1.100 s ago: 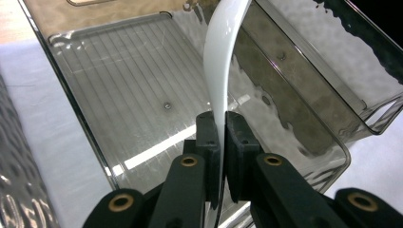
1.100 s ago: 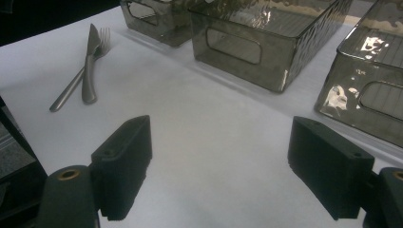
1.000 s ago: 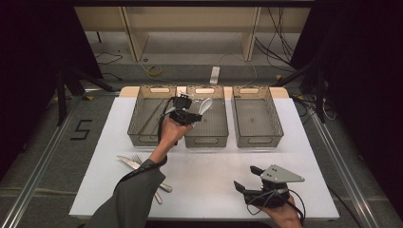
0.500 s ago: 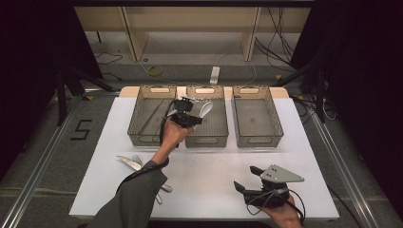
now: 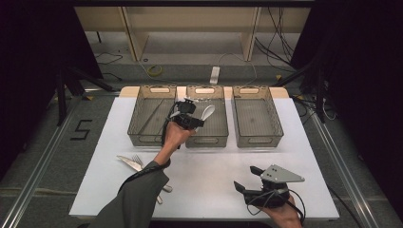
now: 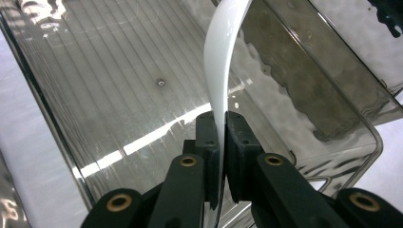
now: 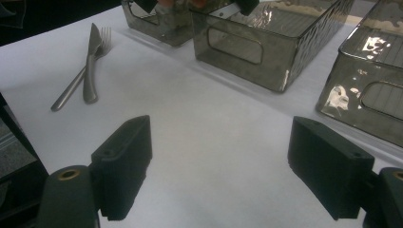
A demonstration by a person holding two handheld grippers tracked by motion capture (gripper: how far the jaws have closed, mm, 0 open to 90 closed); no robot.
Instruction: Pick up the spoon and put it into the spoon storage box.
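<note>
My left gripper (image 5: 192, 118) clamped the handle of a white plastic spoon (image 6: 223, 61), holding it over the middle smoky-grey transparent plastic bin (image 5: 207, 137) of three on the white table (image 5: 209, 175). My right gripper (image 7: 221, 164) rested low with jaws wide apart and empty. What looked like a steel knife (image 7: 90, 66) and fork (image 7: 78, 83) lay together at the table's left.

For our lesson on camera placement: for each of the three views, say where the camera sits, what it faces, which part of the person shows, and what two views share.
High view: above the table's near side, looking forward and down at three bins; both forearms and tools show.
Left gripper view: on the left tool, facing into the middle bin; its jaws pinch a white spoon.
Right gripper view: on the right tool, looking across the table; open jaws.
Shared: high and right gripper views both show the fork and knife.
</note>
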